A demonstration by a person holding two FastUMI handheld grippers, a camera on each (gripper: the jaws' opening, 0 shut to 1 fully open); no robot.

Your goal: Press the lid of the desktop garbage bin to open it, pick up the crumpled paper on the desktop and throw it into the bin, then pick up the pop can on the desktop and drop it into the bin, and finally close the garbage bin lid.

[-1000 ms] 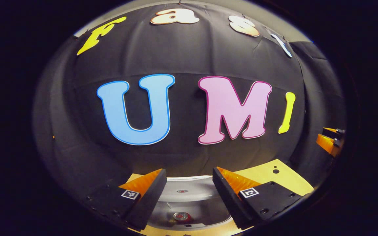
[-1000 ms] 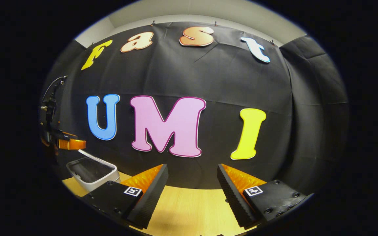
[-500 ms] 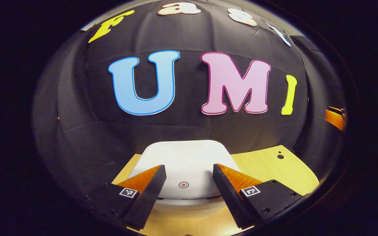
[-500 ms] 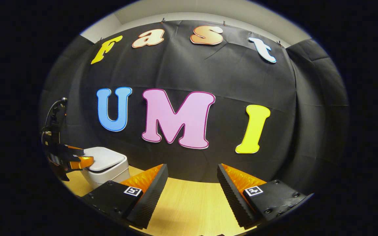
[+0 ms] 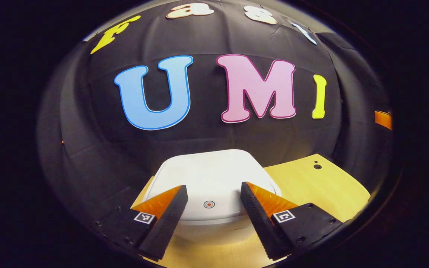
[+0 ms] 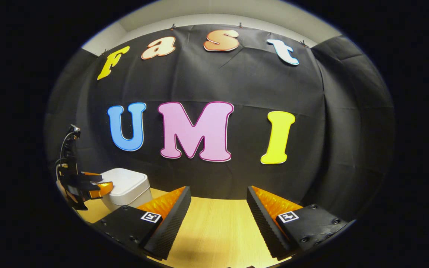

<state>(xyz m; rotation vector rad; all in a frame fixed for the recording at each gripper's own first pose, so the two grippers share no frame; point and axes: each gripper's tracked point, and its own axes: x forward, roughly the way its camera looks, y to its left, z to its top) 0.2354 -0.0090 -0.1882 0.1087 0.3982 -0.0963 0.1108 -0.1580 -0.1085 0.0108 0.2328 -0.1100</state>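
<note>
The white desktop bin (image 5: 214, 223) stands at the back of the wooden table with its lid (image 5: 210, 171) down flat. A small red dot (image 5: 209, 204) marks the lid's near edge. My left gripper (image 5: 212, 188) is open, its fingers (image 5: 162, 219) straddling that dot low over the lid; I cannot tell whether they touch it. The lid hides the bin's inside. In the right gripper view the bin (image 6: 129, 186) sits far left with the left gripper (image 6: 88, 184) at its lid. My right gripper (image 6: 218, 190) is open over bare table, holding nothing.
The light wooden table (image 6: 214, 230) runs up to the black cloth wall close behind the bin. A small dark hole (image 5: 317, 166) marks the table right of the bin. A part of the right gripper (image 5: 383, 120) shows at the far right edge.
A second ago the bin lid stood open with the can visible inside; the lid has since come down shut. My left gripper dropped with it. The right gripper barely moved.
</note>
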